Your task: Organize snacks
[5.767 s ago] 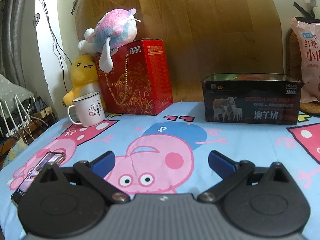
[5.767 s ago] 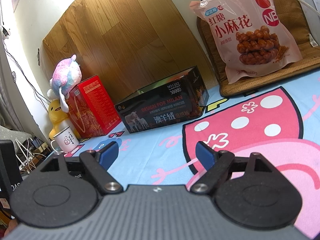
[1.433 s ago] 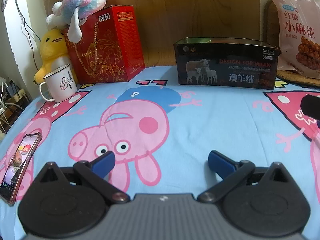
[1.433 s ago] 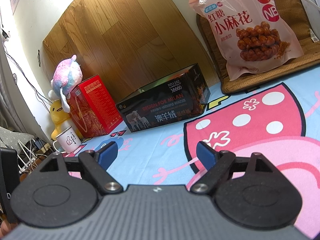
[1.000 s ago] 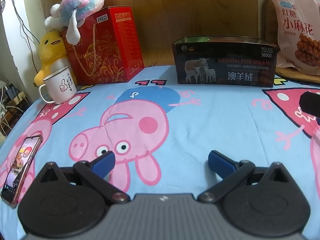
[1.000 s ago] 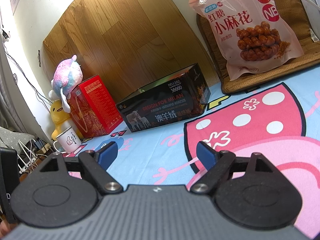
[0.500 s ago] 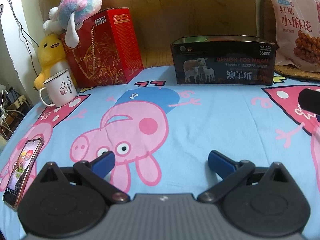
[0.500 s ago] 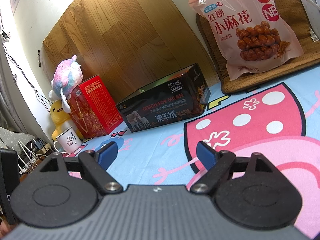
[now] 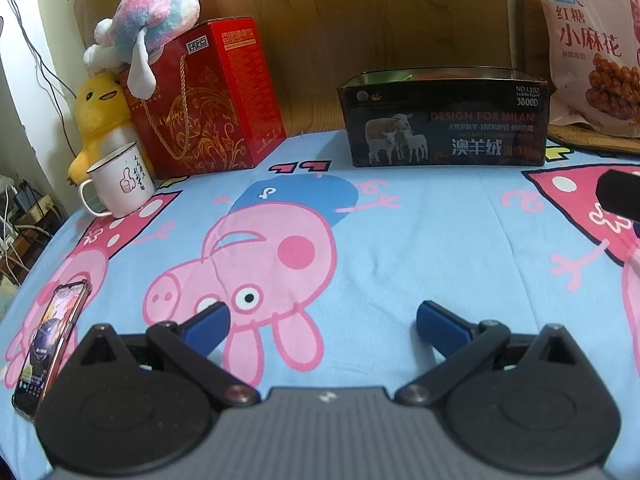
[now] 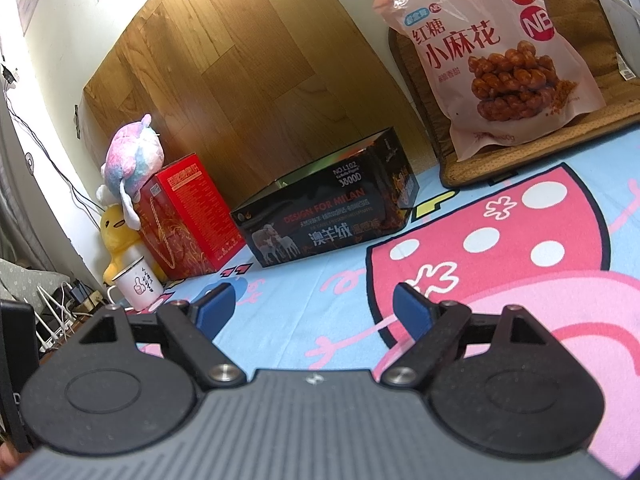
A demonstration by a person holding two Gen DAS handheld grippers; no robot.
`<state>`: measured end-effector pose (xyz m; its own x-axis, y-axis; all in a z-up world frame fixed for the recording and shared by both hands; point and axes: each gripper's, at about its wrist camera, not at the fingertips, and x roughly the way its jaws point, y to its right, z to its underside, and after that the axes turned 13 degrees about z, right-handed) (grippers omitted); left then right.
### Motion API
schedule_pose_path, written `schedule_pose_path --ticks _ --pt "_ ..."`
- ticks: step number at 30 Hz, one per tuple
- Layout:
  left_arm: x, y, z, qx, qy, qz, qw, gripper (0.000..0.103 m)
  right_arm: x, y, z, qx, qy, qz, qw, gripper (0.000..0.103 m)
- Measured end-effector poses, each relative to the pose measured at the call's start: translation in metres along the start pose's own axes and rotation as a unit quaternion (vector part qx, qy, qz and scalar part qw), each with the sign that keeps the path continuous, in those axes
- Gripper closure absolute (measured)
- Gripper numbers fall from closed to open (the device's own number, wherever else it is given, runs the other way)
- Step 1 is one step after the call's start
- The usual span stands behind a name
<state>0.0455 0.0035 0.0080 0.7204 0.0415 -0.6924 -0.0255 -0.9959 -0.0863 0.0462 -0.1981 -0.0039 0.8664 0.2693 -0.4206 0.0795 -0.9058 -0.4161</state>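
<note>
A pink snack bag (image 10: 496, 52) with twisted pastries printed on it leans upright on a woven mat at the back right; it shows too in the left wrist view, snack bag (image 9: 592, 52). An open-topped black box (image 9: 444, 120) with sheep on its side stands at the back of the table, black box (image 10: 328, 220). My left gripper (image 9: 322, 322) hovers open over the cartoon-pig cloth, nothing between its blue pads. My right gripper (image 10: 314, 310) is open too, empty, pointing toward the box and the bag.
A red gift box (image 9: 204, 96) with a plush toy (image 9: 152, 24) on top stands back left, beside a yellow duck plush (image 9: 100, 116) and a white mug (image 9: 120, 184). A phone (image 9: 48, 344) lies near the left table edge. Cables hang off the left side.
The left wrist view has shifted slightly: the box, mug and bag sit a little further right than a second ago. The right view is unchanged. Both grippers stay open.
</note>
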Motion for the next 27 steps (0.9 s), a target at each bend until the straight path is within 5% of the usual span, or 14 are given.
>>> schedule_pose_path --ticks 27 --pt "-0.0009 0.0007 0.0003 0.004 -0.001 -0.002 1.0 0.0 0.0004 0.0017 0.0001 0.004 0.001 0.0 1.0 0.013"
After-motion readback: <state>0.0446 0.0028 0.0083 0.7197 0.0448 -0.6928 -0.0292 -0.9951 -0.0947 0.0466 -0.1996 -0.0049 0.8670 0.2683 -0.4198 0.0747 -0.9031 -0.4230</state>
